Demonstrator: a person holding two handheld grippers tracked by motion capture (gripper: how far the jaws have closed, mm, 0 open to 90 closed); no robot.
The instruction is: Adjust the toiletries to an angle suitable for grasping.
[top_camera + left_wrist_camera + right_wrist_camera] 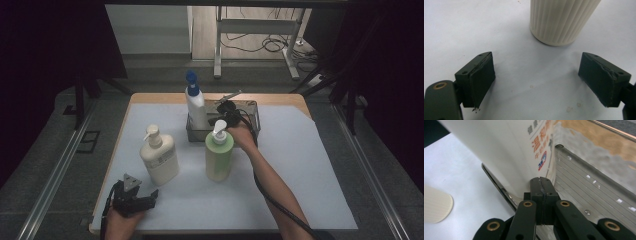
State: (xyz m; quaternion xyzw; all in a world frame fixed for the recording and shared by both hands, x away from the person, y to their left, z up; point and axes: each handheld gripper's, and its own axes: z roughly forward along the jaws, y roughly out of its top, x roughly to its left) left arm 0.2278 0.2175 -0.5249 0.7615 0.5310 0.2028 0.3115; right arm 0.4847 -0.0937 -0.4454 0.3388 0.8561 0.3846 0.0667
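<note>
My right tool is closed on nothing, its tip against the white bottle standing in the metal basket on the counter. Likely heavy, smooth, rigid: grip mid-body. My left tool stands apart.

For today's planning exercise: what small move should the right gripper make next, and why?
Probably open its jaws. The right gripper is shut empty beside the white blue-capped bottle in the grey metal basket, so it must open before gripping anything, perhaps the green pump bottle.
</note>
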